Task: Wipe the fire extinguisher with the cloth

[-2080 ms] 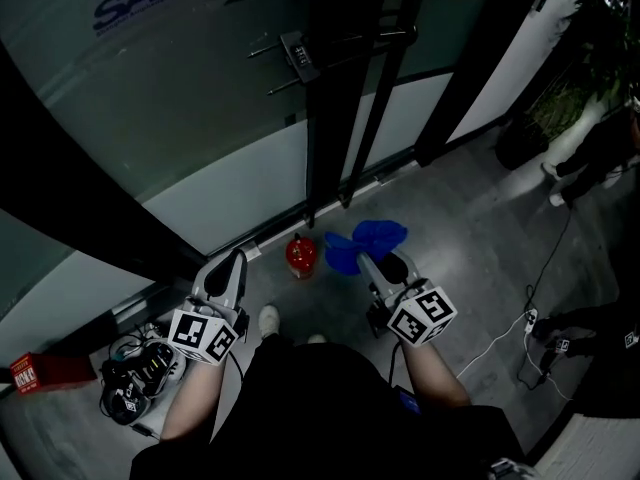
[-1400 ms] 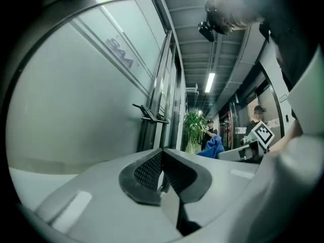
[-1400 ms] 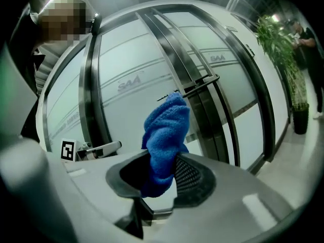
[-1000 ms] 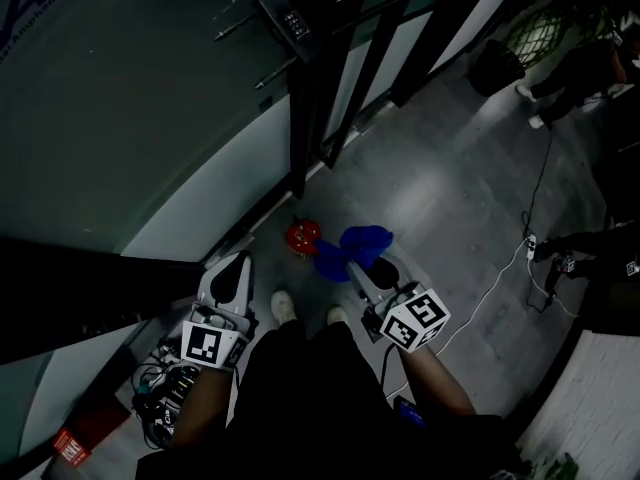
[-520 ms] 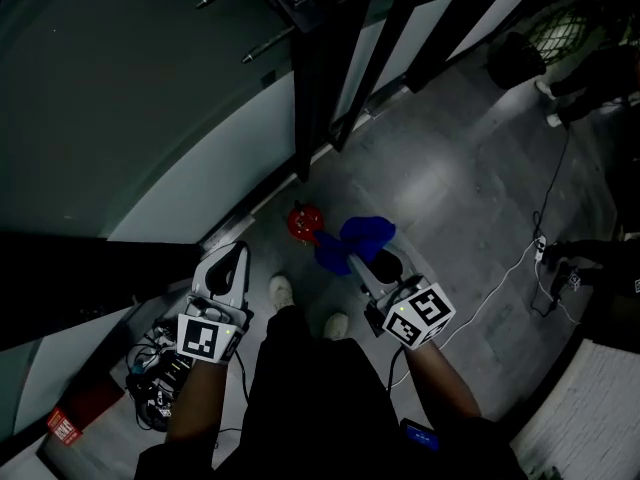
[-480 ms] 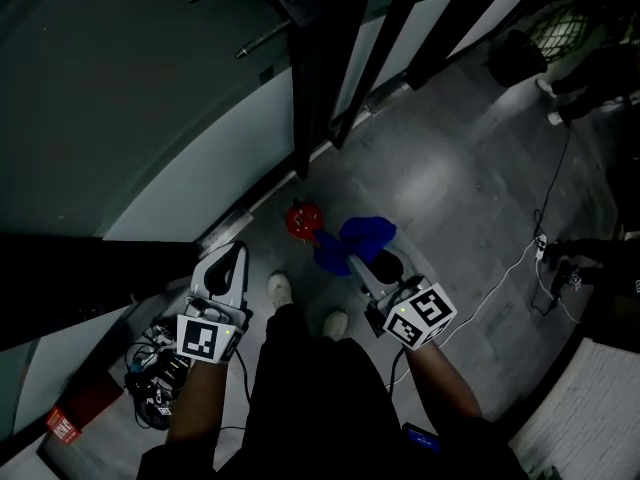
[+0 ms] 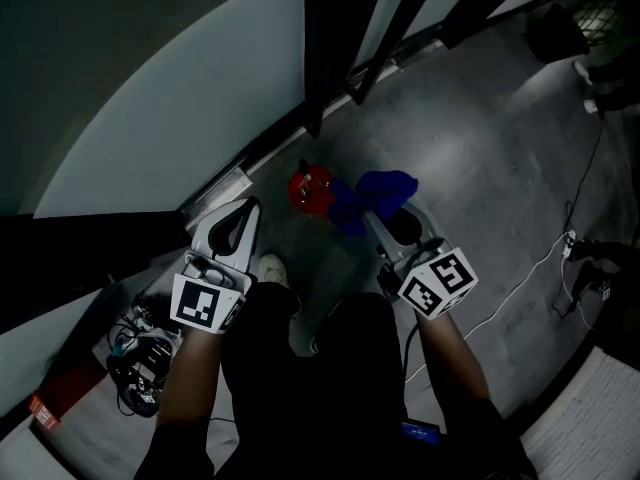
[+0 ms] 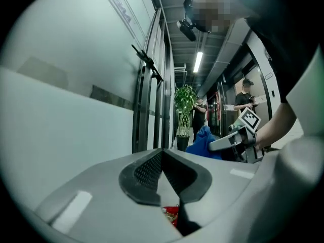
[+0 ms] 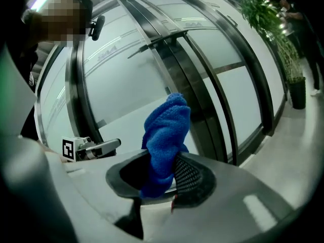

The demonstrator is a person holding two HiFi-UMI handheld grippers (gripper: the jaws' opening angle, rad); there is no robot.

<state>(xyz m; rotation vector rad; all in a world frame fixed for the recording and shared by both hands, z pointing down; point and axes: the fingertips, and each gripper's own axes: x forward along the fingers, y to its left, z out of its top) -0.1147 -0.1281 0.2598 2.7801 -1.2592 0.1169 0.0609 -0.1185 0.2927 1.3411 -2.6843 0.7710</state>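
One: Where does the small red fire extinguisher (image 7: 312, 188) stand?

Other: On the grey concrete floor (image 7: 480, 148), close to the foot of the frosted glass wall (image 7: 170, 118) and the black metal door frame (image 7: 335, 48). It sits ahead of the person's pale shoe (image 7: 270, 266), between the two gripper tips.

One: And the cloth?

Other: The fluffy blue cloth (image 7: 380, 193) is pinched in the right gripper (image 7: 368, 218). The jaws are closed on its lower fold. In the right gripper view the rest stands up above the ribbed pads. From above, its left edge lies just beside the extinguisher's right side. Whether the two touch I cannot tell.

One: What about the other one?

Other: The left gripper (image 7: 250, 206) has its jaws together, pad against pad, with nothing between them. It hovers to the left of the extinguisher, near the base of the wall. In the left gripper view a sliver of red shows low down past the pads.

One: How much room is there around it?

Other: Little on the far and left sides. The wall and frame run on a slant just behind the extinguisher. A tangle of dark cables and gear (image 7: 140, 353) lies along the wall at the lower left. To the right the floor stays open as far as a thin white cable (image 7: 520, 279), well apart from the extinguisher. A tall green potted plant (image 8: 185, 103) stands farther down the corridor.
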